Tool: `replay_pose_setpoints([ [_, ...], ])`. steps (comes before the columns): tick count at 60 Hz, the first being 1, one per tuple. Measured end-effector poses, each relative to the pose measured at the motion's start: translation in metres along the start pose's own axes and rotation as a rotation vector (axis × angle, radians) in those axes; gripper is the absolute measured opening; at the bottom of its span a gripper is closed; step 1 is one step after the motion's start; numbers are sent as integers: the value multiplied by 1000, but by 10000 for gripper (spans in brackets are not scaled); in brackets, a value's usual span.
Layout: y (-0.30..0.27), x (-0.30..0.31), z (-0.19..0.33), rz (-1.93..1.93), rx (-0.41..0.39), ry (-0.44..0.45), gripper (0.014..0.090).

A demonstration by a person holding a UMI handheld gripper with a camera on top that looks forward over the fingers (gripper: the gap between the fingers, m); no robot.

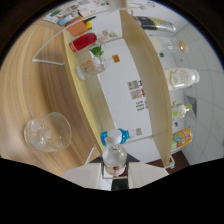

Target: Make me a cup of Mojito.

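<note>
Surface: light wooden tabletop (30, 85).
On it: clear glass (46, 132) with ice; wooden shelf rack (90, 95) alongside, holding bottles.

Wood-grain tabletop (35, 85), light brown, grain running in long curved bands. Behind it a pale wooden shelf frame (142, 75) (two upright boards, tilted in this view) against a white wall panel (120, 75). Light grey tiled surface (202, 50) beyond the frame. Lighting even and bright.
</note>
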Motion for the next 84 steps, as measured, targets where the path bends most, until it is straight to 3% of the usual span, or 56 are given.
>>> replay_pose_setpoints([
  [9, -14, 6, -1, -365, 62, 58, 333],
  [23, -22, 0, 1, -823, 66, 109, 335],
  [44, -29, -3, 0, -881, 61, 95, 336],
  [52, -36, 4, -9, -619, 94, 54, 337],
  [65, -41, 31, -29, 179, 144, -55, 338],
  [73, -16, 28, -31, 686, 109, -133, 340],
  [84, 26, -25, -12, 1143, 6, -268, 337],
])
